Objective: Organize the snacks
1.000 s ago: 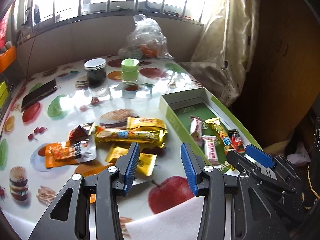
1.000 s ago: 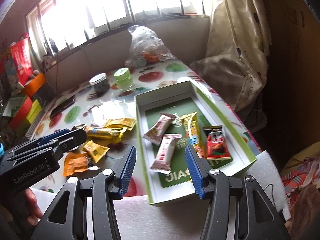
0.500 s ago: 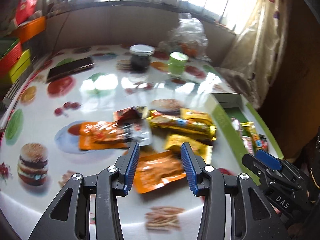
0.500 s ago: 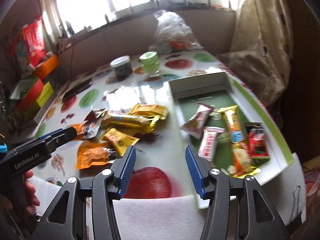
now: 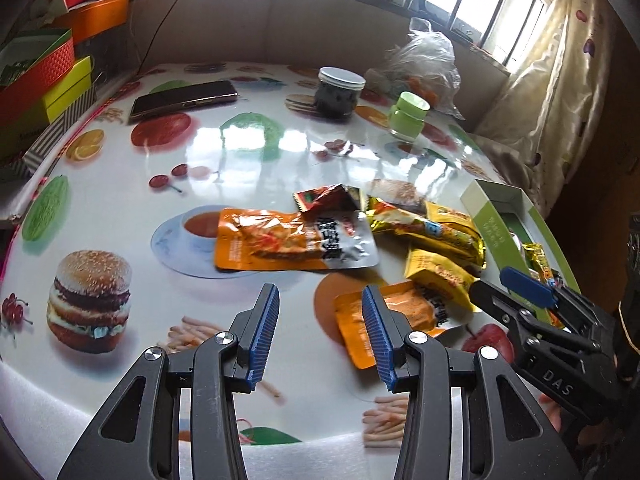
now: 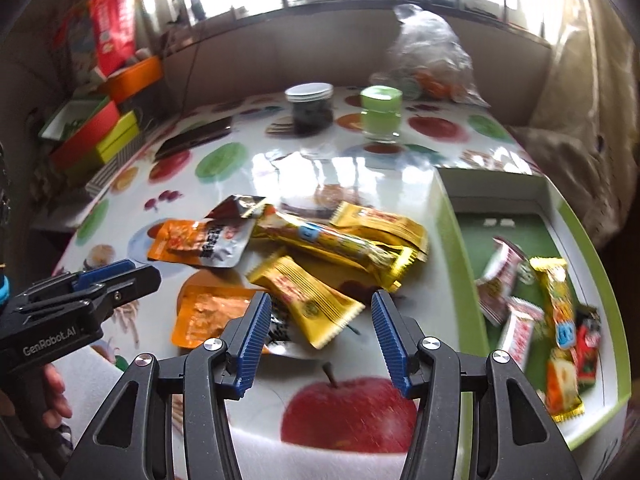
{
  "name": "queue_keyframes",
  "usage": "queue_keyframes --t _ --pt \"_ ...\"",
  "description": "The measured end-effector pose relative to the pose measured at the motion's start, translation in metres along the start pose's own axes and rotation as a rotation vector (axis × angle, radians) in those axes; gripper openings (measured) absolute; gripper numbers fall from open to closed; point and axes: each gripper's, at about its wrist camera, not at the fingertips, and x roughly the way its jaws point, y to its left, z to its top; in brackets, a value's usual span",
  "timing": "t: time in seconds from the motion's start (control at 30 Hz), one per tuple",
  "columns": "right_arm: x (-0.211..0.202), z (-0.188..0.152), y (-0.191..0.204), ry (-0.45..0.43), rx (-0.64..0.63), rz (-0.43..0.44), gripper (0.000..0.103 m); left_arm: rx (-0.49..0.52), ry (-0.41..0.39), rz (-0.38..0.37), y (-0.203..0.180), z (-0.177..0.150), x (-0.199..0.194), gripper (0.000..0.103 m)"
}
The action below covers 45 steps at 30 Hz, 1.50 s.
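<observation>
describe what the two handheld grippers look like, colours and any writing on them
Both are black plastic with cut-out, triangular arms, silver rivets and ribbed blue pads on the fingers. The left gripper reads "GenRobot.AI" on its side, seen from the right wrist; the right gripper reads "DAS", seen from the left wrist. No cables or sleeves show.

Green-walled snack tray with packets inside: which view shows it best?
The right wrist view: the green-walled snack tray shows its floor and packets. The left wrist view shows only its near wall, partly behind the right gripper.

Each hand-held gripper (image 5: 320,336) is black, with ribbed blue pads (image 6: 256,344) and silver screws.
</observation>
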Motion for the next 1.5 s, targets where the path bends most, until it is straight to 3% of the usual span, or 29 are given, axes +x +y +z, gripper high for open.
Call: queue_keyframes --t 0.13,0.7,0.87,0.97,1.5 --pt "0.013 0.004 0.007 0.027 -0.027 0.035 0.055 -0.011 0.008 -0.002 0.006 -0.001 0.001 0.045" --pt "0.047 0.009 0.014 0.125 -0.093 -0.024 0.056 -0.033 0.022 -0.041 0.018 0.004 0.009 0.045" --pt "0.046 0.008 0.012 0.12 -0.064 -0.042 0.043 -0.017 0.04 -0.053 0.016 0.004 0.014 0.045" --pt "0.044 0.008 0.015 0.115 -0.077 -0.053 0.027 -0.006 0.058 -0.071 0.016 0.004 0.019 0.044" --pt "0.003 -0.005 0.005 0.054 0.036 -0.071 0.025 0.244 0.109 -0.142 -0.016 0.009 0.027 0.044"
